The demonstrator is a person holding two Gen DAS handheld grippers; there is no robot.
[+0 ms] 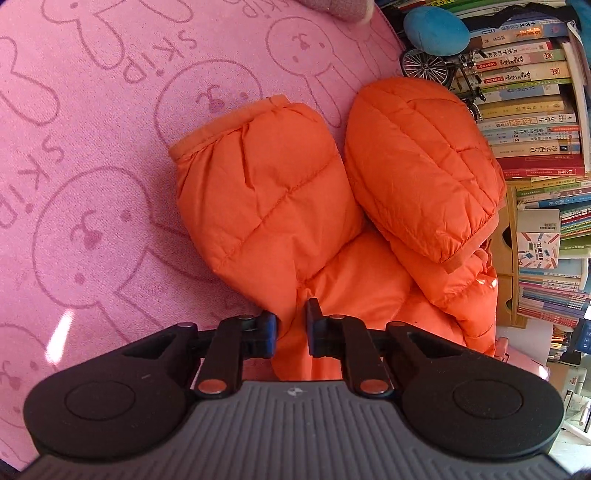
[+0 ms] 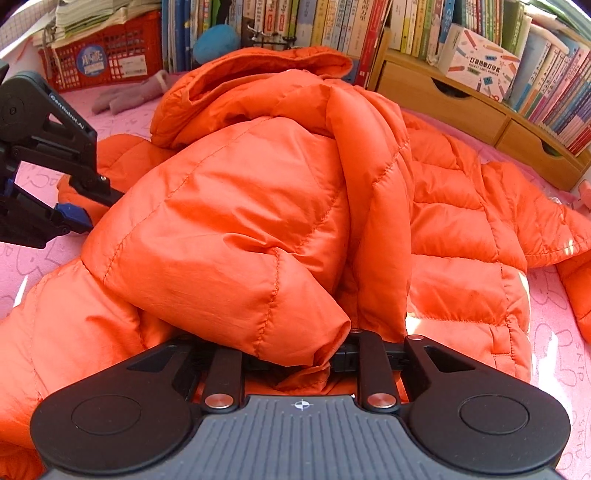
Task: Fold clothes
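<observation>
An orange puffer jacket (image 1: 280, 206) lies on the pink rabbit-print blanket (image 1: 92, 147), with a sleeve and the hood spread ahead in the left wrist view. My left gripper (image 1: 293, 325) is shut on a fold of its fabric at the near edge. In the right wrist view the jacket (image 2: 229, 229) is heaped up, and a gathered fold comes down into my right gripper (image 2: 299, 360). That fabric covers the fingertips and sits bunched between the fingers. The left gripper (image 2: 99, 210) shows at the left, at the jacket's edge.
Stacked books (image 1: 532, 110), a blue plush (image 1: 436, 31) and a model bicycle (image 1: 439, 66) line the blanket's far side. A wooden drawer shelf (image 2: 443, 99), a white box (image 2: 480, 62), a red basket (image 2: 107, 62) and a grey-pink glove (image 2: 129, 96) stand behind the jacket.
</observation>
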